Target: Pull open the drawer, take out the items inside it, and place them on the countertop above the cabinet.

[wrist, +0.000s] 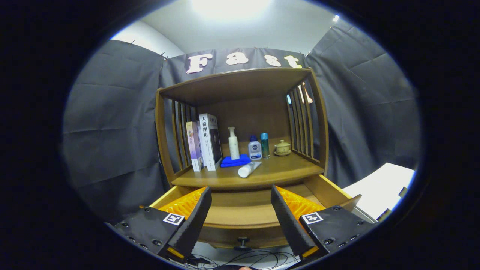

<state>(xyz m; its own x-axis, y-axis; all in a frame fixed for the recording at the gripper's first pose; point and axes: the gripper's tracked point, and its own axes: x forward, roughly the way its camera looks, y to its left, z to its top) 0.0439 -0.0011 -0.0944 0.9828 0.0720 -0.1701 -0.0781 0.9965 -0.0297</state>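
Wooden cabinet [240, 123] stands against the booth's dark cloth wall, its drawer [243, 210] pulled open toward the hand-held gripper [240, 213], whose two fingers are spread wide with nothing between them, poised above the drawer's bare wooden floor. One round knob [242, 240] sits on the drawer front, below and between the fingers.

On the surface [277, 170] above the drawer, beyond the fingers, one white tube [249, 169] lies on its side, long axis running diagonally, its cap end toward the drawer. Just behind it is one folded blue cloth [235, 161], with one white pump bottle [233, 143] upright at its back. To the right stand one small white bottle with a blue cap [255, 148] and one slim teal bottle [265, 145]; their labels are too small to read. One lidded ceramic cup [282, 147] sits near the slatted right side. At left, upright books [204, 141] lean together; the exact count is unclear, and one spine carries Chinese characters.
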